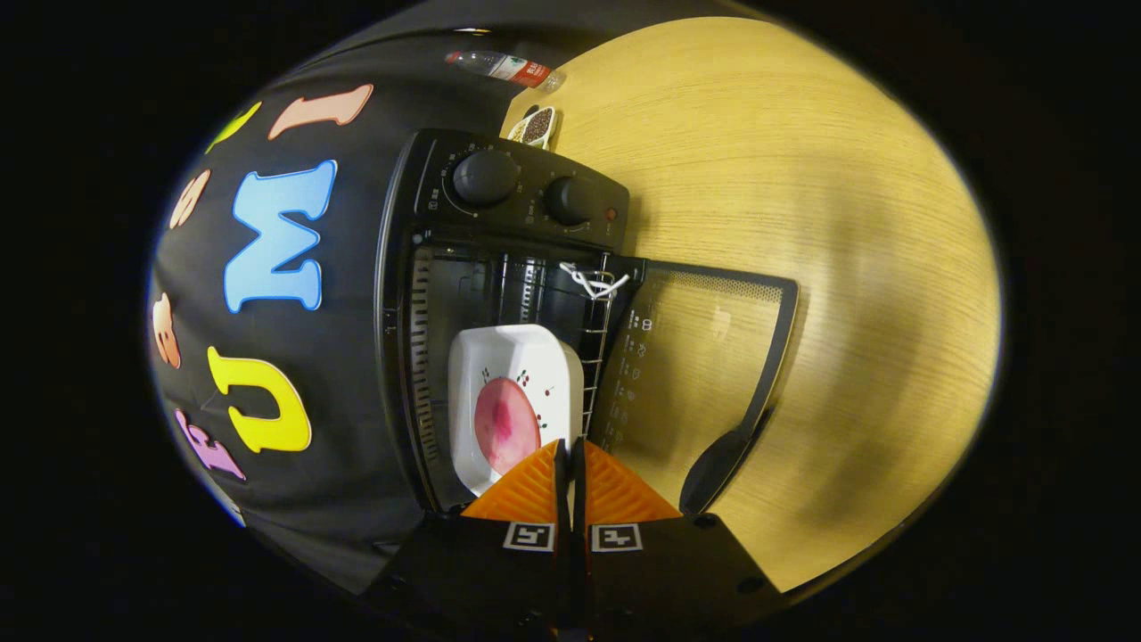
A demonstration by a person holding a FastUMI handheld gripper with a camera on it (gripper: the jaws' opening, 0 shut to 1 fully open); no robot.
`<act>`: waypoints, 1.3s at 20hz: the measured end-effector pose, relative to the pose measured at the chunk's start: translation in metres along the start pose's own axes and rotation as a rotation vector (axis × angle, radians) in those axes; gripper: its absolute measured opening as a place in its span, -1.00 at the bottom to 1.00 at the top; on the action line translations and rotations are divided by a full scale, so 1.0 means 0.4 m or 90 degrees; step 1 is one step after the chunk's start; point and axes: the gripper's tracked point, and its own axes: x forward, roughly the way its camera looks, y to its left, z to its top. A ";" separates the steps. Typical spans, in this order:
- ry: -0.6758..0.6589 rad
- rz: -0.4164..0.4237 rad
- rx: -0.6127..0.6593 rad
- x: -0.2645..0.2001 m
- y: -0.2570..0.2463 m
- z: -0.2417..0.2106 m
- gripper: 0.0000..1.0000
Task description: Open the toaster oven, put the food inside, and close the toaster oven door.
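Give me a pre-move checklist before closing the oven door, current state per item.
1. Toaster oven door fully open, swung flat over the table: ok.
2. White dish with the pink food on the wire rack inside the cavity: ok.
3. Dish clear of the door's swing: cannot tell, its near corner sits close to the opening.
4. Gripper released from dish, fingers together, nothing between them: ok.
5. Door handle unobstructed, just ahead beside the fingers: ok.
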 end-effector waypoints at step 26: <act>-0.006 0.090 0.022 0.057 0.110 -0.055 0.97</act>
